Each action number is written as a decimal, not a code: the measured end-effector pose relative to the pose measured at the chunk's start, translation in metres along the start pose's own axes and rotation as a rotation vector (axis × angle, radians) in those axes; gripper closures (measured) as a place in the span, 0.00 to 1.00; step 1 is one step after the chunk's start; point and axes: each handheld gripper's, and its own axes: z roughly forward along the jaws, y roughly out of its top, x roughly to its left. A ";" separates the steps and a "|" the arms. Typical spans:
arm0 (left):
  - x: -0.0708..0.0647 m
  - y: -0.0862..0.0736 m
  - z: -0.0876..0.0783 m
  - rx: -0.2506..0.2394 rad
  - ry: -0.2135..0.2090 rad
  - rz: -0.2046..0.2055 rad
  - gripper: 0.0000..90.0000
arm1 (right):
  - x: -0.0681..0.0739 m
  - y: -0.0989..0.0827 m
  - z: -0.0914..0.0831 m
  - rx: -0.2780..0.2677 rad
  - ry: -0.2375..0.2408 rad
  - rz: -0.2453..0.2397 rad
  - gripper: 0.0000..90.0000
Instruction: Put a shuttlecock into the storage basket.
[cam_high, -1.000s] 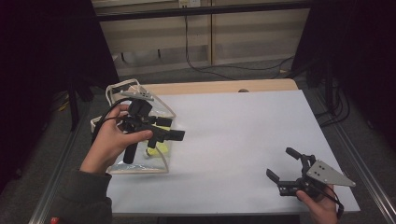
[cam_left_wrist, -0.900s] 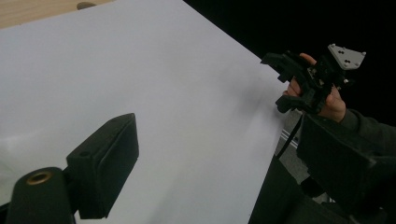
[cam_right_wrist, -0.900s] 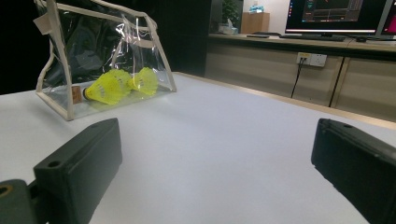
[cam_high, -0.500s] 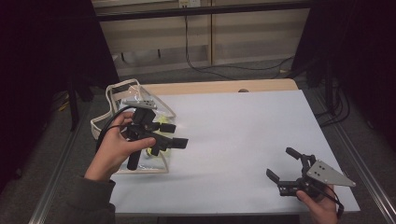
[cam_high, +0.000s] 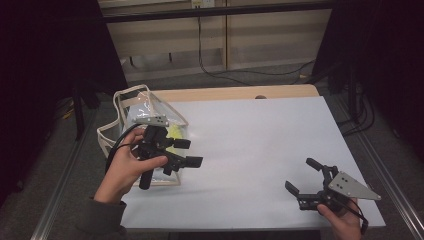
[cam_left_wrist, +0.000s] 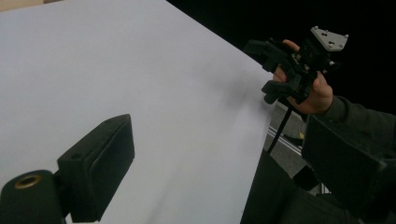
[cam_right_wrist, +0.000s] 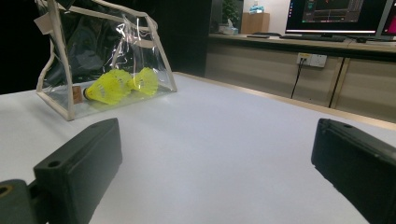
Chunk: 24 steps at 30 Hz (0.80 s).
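Shuttlecocks lie inside the clear bag; left gripper hovers beside it, right gripper waits apart, both jaws wide, empty.

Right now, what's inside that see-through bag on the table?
Two yellow shuttlecocks lie on the floor of the clear bag, side by side. From above, the left tongs and hand cover part of the bag, so anything more there stays hidden.

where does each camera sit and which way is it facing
High view: above the person's side, looking forward and down on the table; shows both forearms, left gripper by the clear bag, right gripper.
Left gripper view: between its own jaws, facing the right gripper.
Right gripper view: low over the table, facing the clear bag with yellow shuttlecocks.
High and right gripper views share the bag.
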 end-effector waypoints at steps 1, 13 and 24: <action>0.000 -0.001 0.000 -0.001 0.001 0.001 0.11 | 0.000 0.000 0.000 0.000 0.000 -0.001 0.02; -0.001 -0.013 0.004 -0.004 -0.008 0.021 0.10 | 0.000 0.000 0.000 -0.002 0.000 0.000 0.02; 0.003 -0.025 0.006 -0.014 -0.015 0.025 0.10 | 0.000 0.000 0.000 0.000 0.001 0.000 0.02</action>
